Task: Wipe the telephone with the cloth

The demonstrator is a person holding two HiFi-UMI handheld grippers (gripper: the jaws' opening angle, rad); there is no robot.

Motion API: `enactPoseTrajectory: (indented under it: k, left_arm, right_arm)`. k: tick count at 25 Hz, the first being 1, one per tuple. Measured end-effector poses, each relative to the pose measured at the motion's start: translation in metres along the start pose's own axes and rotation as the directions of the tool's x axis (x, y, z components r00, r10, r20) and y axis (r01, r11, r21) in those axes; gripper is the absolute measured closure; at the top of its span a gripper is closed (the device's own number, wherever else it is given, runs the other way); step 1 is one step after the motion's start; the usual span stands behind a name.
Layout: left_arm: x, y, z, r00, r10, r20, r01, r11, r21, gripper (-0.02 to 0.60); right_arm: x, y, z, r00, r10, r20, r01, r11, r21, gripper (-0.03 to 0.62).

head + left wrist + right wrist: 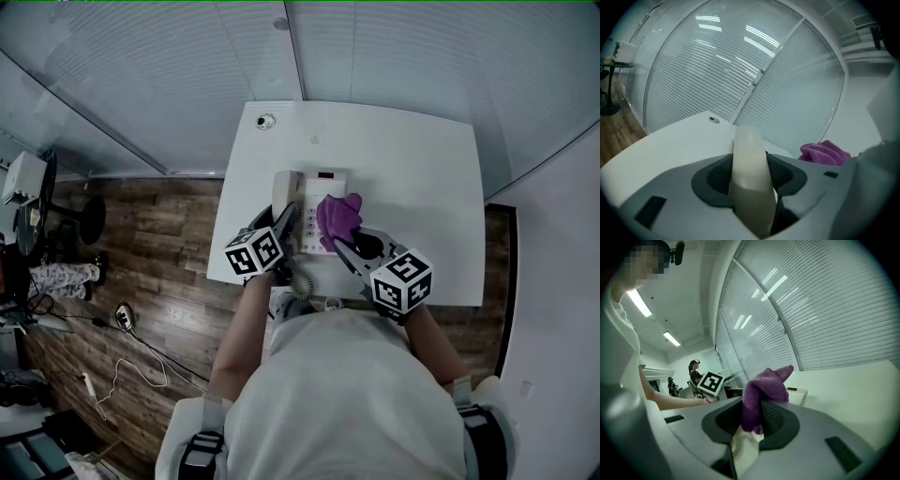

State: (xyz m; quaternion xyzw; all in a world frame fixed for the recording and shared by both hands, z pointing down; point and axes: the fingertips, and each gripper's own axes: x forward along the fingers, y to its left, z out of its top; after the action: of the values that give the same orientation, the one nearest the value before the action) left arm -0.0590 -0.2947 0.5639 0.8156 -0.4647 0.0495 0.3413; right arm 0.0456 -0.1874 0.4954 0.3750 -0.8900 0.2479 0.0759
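Observation:
The cream telephone (323, 187) sits on the white table (412, 159), near its front edge. Its handset (283, 192) lies along the phone's left side, and my left gripper (286, 218) is shut on the handset (749, 173), which fills the gap between the jaws. My right gripper (341, 242) is shut on the purple cloth (338, 216), which is bunched over the keypad. In the right gripper view the cloth (764, 392) stands up from the jaws, with the telephone's edge (799, 392) just behind. The cloth (825, 153) also shows at the right of the left gripper view.
A round grommet (265, 121) marks the table's far left corner. Window blinds (394, 56) close off the far side. To the left is wood floor (159, 244) with cables and a chair base (89, 217). People sit far off (693, 373).

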Motion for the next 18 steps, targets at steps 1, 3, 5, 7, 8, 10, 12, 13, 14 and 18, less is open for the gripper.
enactPoseTrajectory:
  k: [1, 3, 5, 7, 8, 10, 12, 13, 14, 18]
  left_arm:
    - [0.003, 0.0, -0.002, 1.0, 0.015, -0.011, -0.015, 1.0, 0.012, 0.354]
    - [0.009, 0.002, -0.005, 0.998, 0.047, -0.034, -0.045, 0.998, 0.038, 0.354]
    - [0.013, 0.004, -0.008, 0.996, 0.069, -0.053, -0.066, 0.996, 0.059, 0.354]
    - [0.017, 0.006, -0.011, 0.994, 0.082, -0.066, -0.077, 0.994, 0.076, 0.354]
    - [0.019, 0.007, -0.013, 0.993, 0.089, -0.071, -0.083, 0.993, 0.088, 0.354]
    - [0.023, 0.008, -0.016, 0.991, 0.108, -0.081, -0.097, 0.987, 0.125, 0.354]
    - [0.026, 0.007, -0.018, 0.988, 0.125, -0.087, -0.11, 0.981, 0.159, 0.354]
    - [0.027, 0.007, -0.019, 0.987, 0.132, -0.089, -0.116, 0.979, 0.17, 0.354]
    - [0.029, 0.008, -0.018, 0.986, 0.14, -0.09, -0.122, 0.976, 0.181, 0.354]
    - [0.032, 0.008, -0.021, 0.982, 0.166, -0.089, -0.142, 0.962, 0.234, 0.354]
  right_arm:
    - [-0.001, 0.0, 0.001, 1.0, -0.001, 0.0, 0.001, 1.0, 0.002, 0.496]
    - [-0.004, -0.002, 0.002, 1.0, -0.003, 0.001, 0.003, 1.0, 0.004, 0.496]
    - [-0.005, -0.004, 0.002, 1.0, -0.006, 0.001, 0.006, 1.0, 0.004, 0.496]
    - [-0.005, -0.007, 0.001, 1.0, -0.009, 0.001, 0.009, 1.0, 0.009, 0.496]
    - [-0.006, -0.009, 0.001, 1.0, -0.011, 0.001, 0.011, 1.0, 0.014, 0.496]
    - [-0.007, -0.013, 0.0, 1.0, -0.014, 0.003, 0.014, 0.999, 0.028, 0.496]
    - [-0.008, -0.014, 0.001, 1.0, -0.018, 0.006, 0.018, 0.999, 0.037, 0.496]
    - [-0.009, -0.014, 0.001, 1.0, -0.02, 0.008, 0.02, 0.999, 0.038, 0.496]
    - [-0.009, -0.014, 0.001, 1.0, -0.022, 0.011, 0.021, 0.999, 0.039, 0.496]
    - [-0.009, -0.015, 0.001, 0.999, -0.033, 0.019, 0.032, 0.998, 0.05, 0.496]
